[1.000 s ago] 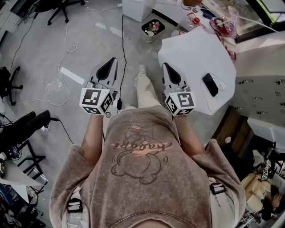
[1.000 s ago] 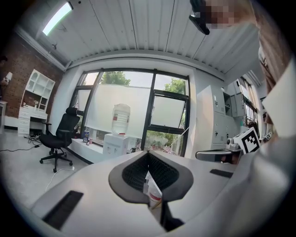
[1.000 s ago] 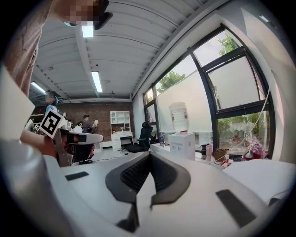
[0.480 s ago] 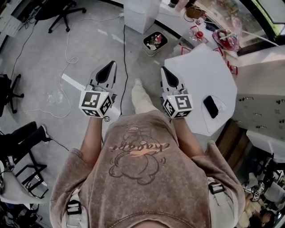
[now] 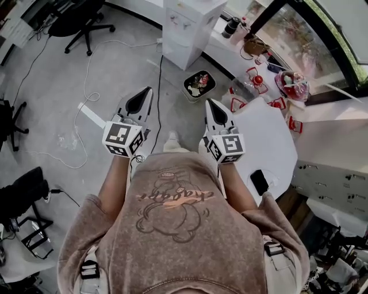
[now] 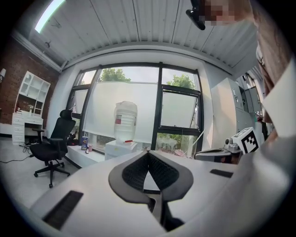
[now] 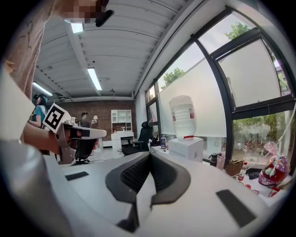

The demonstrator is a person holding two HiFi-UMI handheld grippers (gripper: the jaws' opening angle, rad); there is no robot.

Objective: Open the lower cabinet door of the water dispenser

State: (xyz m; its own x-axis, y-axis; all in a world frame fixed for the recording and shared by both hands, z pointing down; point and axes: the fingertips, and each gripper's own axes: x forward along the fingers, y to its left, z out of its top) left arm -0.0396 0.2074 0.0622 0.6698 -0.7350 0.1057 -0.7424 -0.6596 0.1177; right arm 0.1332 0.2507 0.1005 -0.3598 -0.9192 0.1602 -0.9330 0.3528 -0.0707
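The white water dispenser (image 5: 184,26) stands at the top of the head view by the window, some way ahead of me. Its clear bottle (image 6: 126,121) sits on the white body (image 6: 121,149). In the right gripper view the dispenser (image 7: 186,147) is seen ahead, right of centre. Its lower cabinet door is too far off to make out. My left gripper (image 5: 148,91) and right gripper (image 5: 209,103) are held side by side in front of my chest, pointing at the dispenser. Both are shut and empty, tips meeting (image 6: 148,152) (image 7: 149,153).
A small bin (image 5: 198,85) with litter sits on the floor just before the dispenser. A white table (image 5: 276,126) with a black phone (image 5: 259,182) stands to my right. Cables (image 5: 86,69) cross the grey floor at left. An office chair (image 5: 80,17) stands at far left.
I have walked forward: the dispenser has come into the top of the head view, the bin and table have slid nearer. Both grippers stay shut, held as before.
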